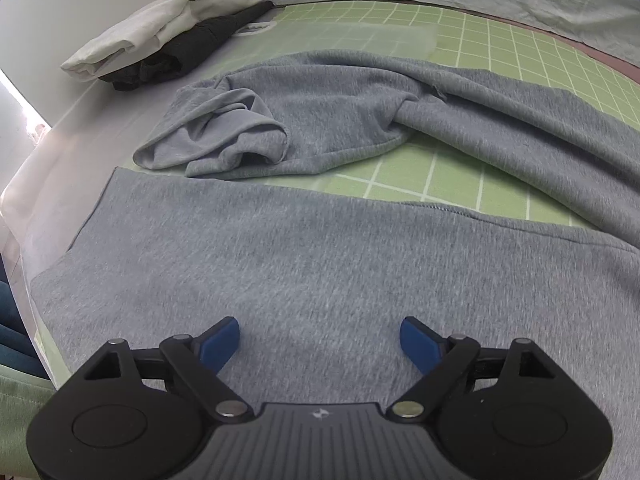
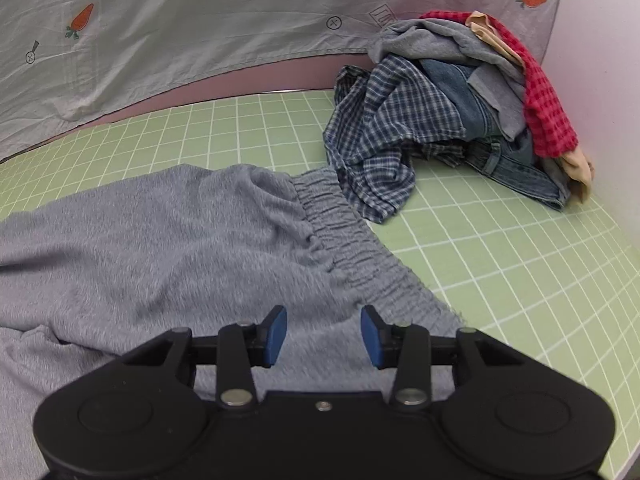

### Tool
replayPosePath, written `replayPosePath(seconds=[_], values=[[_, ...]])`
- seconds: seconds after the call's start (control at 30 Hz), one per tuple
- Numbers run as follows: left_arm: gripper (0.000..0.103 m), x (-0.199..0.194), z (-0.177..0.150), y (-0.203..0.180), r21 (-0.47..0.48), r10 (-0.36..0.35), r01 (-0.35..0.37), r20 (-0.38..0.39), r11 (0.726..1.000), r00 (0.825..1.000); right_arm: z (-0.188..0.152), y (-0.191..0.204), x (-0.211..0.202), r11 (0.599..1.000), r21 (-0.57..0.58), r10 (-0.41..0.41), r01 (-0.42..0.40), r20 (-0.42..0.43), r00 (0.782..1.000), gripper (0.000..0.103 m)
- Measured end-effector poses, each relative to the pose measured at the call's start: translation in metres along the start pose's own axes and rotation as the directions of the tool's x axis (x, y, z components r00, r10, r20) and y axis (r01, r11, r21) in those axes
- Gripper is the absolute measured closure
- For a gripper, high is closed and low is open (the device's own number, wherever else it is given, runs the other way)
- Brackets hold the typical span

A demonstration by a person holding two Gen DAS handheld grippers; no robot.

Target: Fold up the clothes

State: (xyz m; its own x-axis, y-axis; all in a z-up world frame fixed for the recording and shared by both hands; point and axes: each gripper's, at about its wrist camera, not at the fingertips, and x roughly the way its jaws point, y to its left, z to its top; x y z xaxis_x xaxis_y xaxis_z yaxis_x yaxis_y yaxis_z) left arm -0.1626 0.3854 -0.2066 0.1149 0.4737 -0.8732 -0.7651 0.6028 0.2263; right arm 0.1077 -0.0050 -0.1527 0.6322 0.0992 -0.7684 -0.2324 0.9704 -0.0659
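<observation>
Grey sweatpants (image 1: 304, 264) lie spread on the green grid mat (image 1: 472, 40). One leg stretches flat under my left gripper (image 1: 320, 336), which hovers open above it with nothing between its blue pads. The other leg ends in a crumpled cuff (image 1: 224, 140) farther back. In the right wrist view the same grey sweatpants (image 2: 152, 232) show their gathered elastic waistband (image 2: 352, 240). My right gripper (image 2: 324, 332) hangs just above the cloth near that waistband, jaws partly apart, pads not pressing on the fabric.
A folded white garment on a dark one (image 1: 168, 36) sits at the mat's far left corner. A heap of unfolded clothes (image 2: 452, 116), plaid, denim and red check, lies at the far right. A pale sheet with carrot prints (image 2: 160, 32) hangs behind the mat (image 2: 520, 264).
</observation>
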Motion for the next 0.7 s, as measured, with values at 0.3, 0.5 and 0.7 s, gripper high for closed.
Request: replayPosePath(seconds=[0.3, 0.5, 0.7], values=[[0.0, 0.018, 0.038, -0.016, -0.008, 0.045, -0.045, -0.043, 0.999, 0.998, 0.052, -0.005, 0.074, 0.995, -0.102, -0.003, 0.004, 0.013, 1.0, 0.032], [0.0, 0.022, 0.053, -0.026, 0.034, 0.062, -0.061, -0.03, 0.998, 0.998, 0.066, 0.015, 0.102, 0.976, -0.193, 0.094, -0.098, -0.028, 0.995, 0.066], [0.0, 0.027, 0.063, -0.027, 0.019, 0.052, -0.051, -0.039, 0.998, 0.998, 0.095, 0.007, 0.133, 0.984, -0.165, 0.064, -0.06, 0.022, 0.998, 0.071]])
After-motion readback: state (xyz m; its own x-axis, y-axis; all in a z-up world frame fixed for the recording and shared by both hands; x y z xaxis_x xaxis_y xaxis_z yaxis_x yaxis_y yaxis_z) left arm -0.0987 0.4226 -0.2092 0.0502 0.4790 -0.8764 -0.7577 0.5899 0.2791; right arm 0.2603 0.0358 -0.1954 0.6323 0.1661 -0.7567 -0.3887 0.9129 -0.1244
